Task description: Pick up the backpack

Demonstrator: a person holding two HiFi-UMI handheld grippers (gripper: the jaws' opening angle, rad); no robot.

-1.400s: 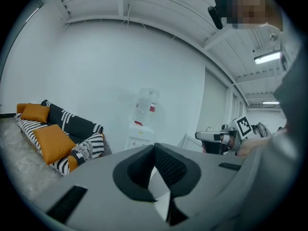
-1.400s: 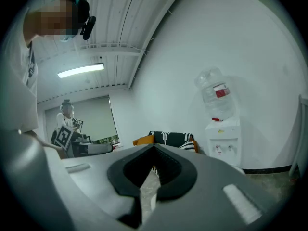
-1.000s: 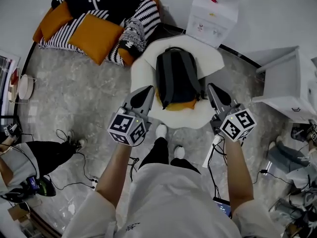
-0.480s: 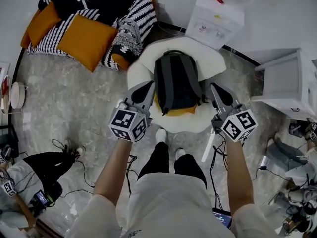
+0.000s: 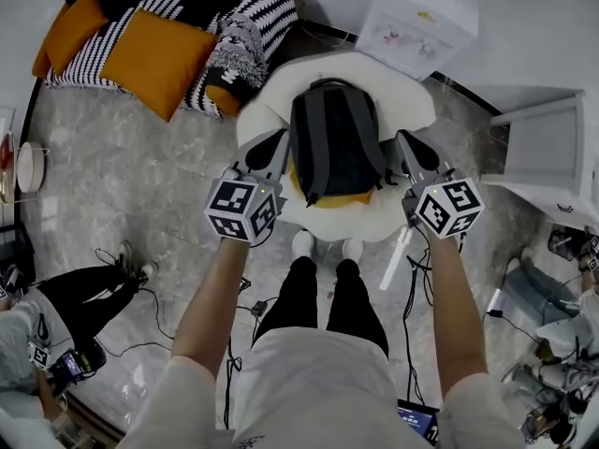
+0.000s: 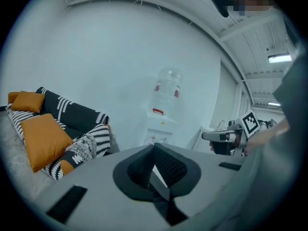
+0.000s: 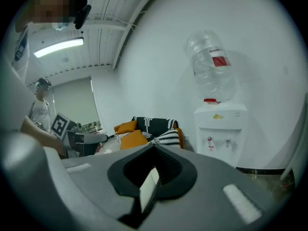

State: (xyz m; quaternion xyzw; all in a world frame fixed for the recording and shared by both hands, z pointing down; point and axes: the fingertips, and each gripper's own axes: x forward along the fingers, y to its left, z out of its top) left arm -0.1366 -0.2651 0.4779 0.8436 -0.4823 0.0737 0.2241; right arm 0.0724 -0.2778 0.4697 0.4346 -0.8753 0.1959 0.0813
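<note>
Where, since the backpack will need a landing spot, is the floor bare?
Bare floor lies left of the white chair, between the sofa and the person on the floor. Right of the chair is crowded: cables, white cabinet, water dispenser.

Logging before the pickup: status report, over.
Left gripper shut, empty. Right gripper shut, empty. Backpack on white seat, flanked by both. No visible obstruction.

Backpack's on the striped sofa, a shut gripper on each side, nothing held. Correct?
No: the backpack sits on the white round seat, not the striped sofa, as the head view shows. The shut left gripper and right gripper do flank it, empty.
</note>
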